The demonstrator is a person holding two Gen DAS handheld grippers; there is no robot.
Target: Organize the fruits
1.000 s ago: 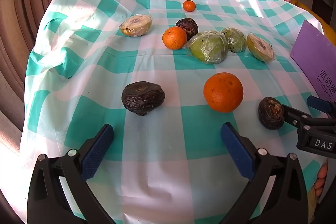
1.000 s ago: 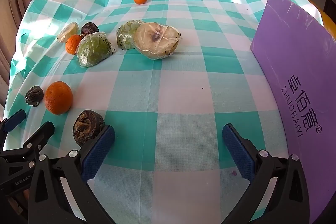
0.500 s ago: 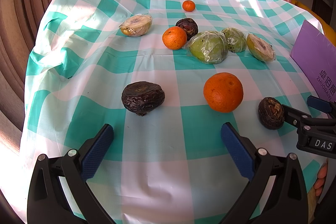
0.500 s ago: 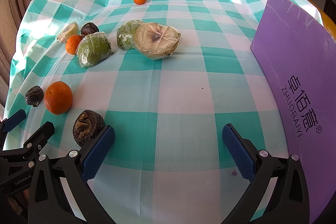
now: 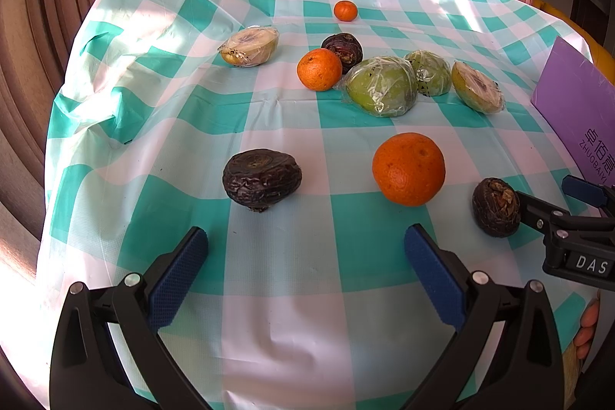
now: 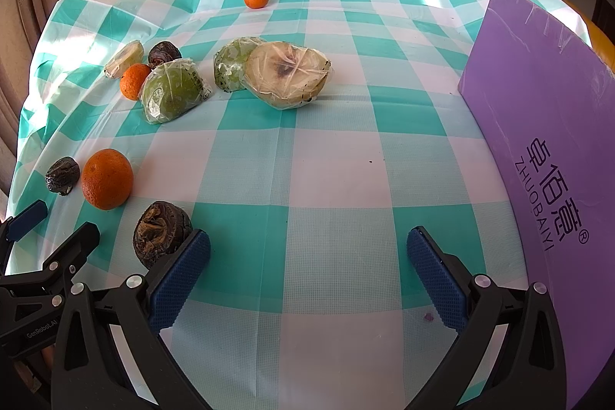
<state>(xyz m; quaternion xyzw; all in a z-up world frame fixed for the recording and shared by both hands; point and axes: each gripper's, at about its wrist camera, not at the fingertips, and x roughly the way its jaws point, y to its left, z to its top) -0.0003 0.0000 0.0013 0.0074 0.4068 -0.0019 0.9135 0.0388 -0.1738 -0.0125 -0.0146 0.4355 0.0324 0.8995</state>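
Dark passionfruit [image 6: 161, 233] touches your right gripper [image 6: 307, 256]; both grippers' jaws gape empty, nothing sorted yet, so centre and close.

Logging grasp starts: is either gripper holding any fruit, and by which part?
Nothing is held. The left gripper and right gripper are both open and empty.

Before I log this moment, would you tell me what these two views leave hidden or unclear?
- Purple board: cut off by the frame edge in both views, so its full extent is unknown.
- Person's hand: left wrist view shows only fingertips at the edge.
- Far wrapped half: right wrist view, partly behind the middle orange.
- Table beneath the cloth: covered.
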